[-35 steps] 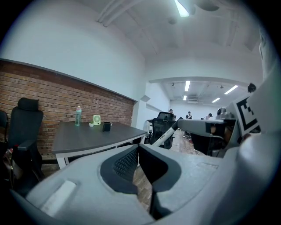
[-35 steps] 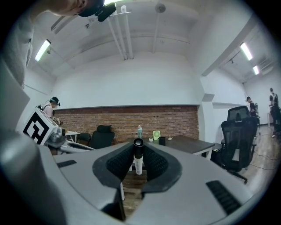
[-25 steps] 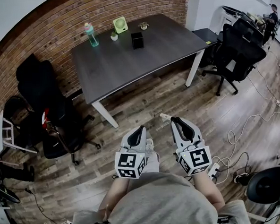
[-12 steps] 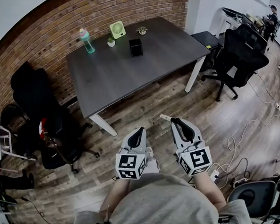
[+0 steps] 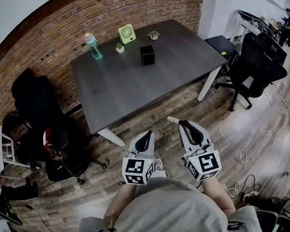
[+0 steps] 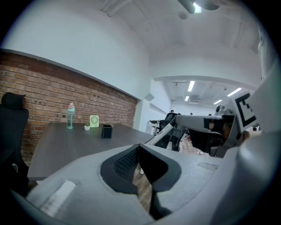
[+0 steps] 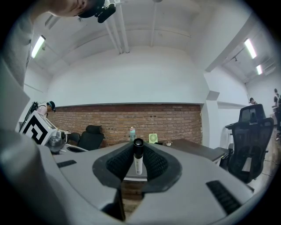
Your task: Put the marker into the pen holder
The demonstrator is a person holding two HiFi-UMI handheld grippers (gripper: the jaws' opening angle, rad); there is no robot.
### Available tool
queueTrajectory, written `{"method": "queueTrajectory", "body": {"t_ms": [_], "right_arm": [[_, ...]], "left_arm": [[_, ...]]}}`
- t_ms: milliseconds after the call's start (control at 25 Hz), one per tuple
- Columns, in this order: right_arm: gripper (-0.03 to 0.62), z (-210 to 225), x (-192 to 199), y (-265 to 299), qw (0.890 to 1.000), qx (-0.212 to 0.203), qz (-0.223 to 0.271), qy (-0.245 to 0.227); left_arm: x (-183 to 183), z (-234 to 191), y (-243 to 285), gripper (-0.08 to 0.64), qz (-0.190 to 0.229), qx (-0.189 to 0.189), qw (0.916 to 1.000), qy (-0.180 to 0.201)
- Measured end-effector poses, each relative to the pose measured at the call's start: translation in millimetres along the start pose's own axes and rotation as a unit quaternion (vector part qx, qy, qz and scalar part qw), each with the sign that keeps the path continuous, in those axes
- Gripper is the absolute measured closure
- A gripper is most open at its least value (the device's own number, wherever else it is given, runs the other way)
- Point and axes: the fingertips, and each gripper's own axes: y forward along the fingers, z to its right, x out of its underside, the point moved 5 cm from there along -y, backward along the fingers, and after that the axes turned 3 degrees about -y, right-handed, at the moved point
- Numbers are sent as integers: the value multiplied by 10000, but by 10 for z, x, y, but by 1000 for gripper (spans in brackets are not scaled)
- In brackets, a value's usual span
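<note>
My right gripper (image 5: 182, 124) is shut on a white marker (image 7: 138, 159) with a black cap, which sticks out past the jaws toward the left in the head view as the marker (image 5: 173, 120). My left gripper (image 5: 146, 136) is shut with nothing between its jaws. Both hang over the wooden floor, in front of the person's body, short of the table. The black square pen holder (image 5: 147, 55) stands on the far half of the dark table (image 5: 133, 84); the pen holder (image 6: 106, 131) also shows in the left gripper view.
On the table's far edge stand a green bottle (image 5: 94, 46), a small green fan (image 5: 126, 33), a tiny plant pot (image 5: 120, 48) and a small ornament (image 5: 154, 35). Black office chairs stand at left (image 5: 42, 119) and right (image 5: 257, 62). Cables (image 5: 254, 140) lie on the floor.
The view has shifted slightly; the table now sits a little closer and more to the right. Both grippers keep their pose and the marker stays held.
</note>
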Motion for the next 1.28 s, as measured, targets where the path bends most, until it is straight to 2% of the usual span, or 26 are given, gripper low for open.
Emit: {"method": "queueTrajectory", "body": {"t_ms": [560,1280], "right_arm": [[525,271,-119,879,9999,44,72,-91],[525,409,-82,1429,9999,11,66,-75]], "left_arm": [[-320,-614,666,543,19,24,10000,46],[-423,-980,1063,543,-34,4,9999,99]]}}
